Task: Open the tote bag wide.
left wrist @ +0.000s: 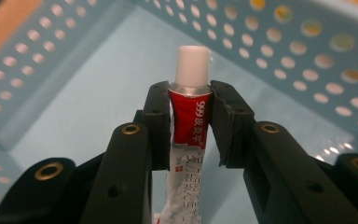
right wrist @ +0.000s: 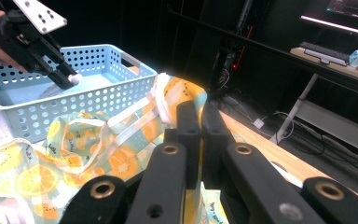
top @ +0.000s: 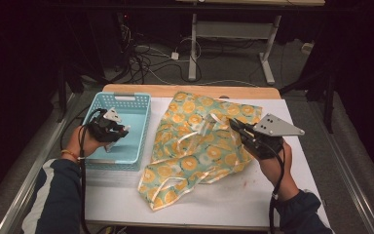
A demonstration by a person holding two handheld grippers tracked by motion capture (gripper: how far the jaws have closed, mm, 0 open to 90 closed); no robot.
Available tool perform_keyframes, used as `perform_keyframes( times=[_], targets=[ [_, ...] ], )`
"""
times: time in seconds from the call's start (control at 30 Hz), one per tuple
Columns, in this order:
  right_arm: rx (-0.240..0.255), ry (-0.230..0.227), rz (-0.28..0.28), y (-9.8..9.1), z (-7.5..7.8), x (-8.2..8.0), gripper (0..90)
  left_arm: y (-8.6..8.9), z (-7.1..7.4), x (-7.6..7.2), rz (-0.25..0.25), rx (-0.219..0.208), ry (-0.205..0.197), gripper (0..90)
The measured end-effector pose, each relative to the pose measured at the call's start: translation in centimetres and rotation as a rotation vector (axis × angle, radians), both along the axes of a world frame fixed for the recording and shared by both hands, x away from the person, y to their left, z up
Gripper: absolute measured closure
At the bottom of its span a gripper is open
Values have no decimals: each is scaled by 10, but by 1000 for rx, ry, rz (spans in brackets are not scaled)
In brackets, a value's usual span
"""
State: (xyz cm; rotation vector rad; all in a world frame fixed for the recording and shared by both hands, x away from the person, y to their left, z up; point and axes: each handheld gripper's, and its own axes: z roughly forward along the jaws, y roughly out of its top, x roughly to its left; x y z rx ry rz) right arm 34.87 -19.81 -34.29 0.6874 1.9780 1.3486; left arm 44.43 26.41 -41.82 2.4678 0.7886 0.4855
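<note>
A small tube (left wrist: 189, 112), red and white with a white cap, stands between the jaws of my left gripper (left wrist: 189, 93), which is shut on it just below the cap. The gripper (top: 122, 131) holds it inside the light blue perforated basket (top: 126, 97), above the basket floor. In the right gripper view the same gripper (right wrist: 67, 77) hangs over the basket (right wrist: 98, 100) with the white cap at its tip. My right gripper (top: 234, 124) is shut on the upper edge of a translucent bag (top: 195, 146) printed with orange slices, and lifts that edge (right wrist: 168, 93) off the table.
The white table top (top: 233, 200) has a wooden strip (top: 190, 90) along its far edge. The basket sits at the table's left, the bag spreads across the middle. Beyond the table stand a desk frame (top: 268, 53) and floor cables (top: 146, 58).
</note>
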Motion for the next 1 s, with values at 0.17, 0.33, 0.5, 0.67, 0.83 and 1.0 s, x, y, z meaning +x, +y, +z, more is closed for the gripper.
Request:
perform_keyframes(
  times=[0.17, 0.33, 0.5, 0.67, 0.83, 1.0],
  targets=[
    [-1, -7, 2, 3, 3, -4, 893, 0, 11, -16, 5, -77, -112, 682],
    [-1, -17, -4, 7, 6, -5, 893, -7, 24, -33, -29, -132, -196, 683],
    [13, -27, -12, 10, 9, -6, 894, -19, 35, -49, -63, -190, -258, 683],
    [15, -29, -14, 12, 8, -6, 893, -30, 45, -64, -91, -299, -316, 683],
    [24, -29, -15, 13, 7, -7, 894, -46, 54, -81, -134, -372, -356, 683],
    [28, -39, -23, 12, 8, -8, 894, -61, 65, -101, -189, -396, -404, 683]
  ],
)
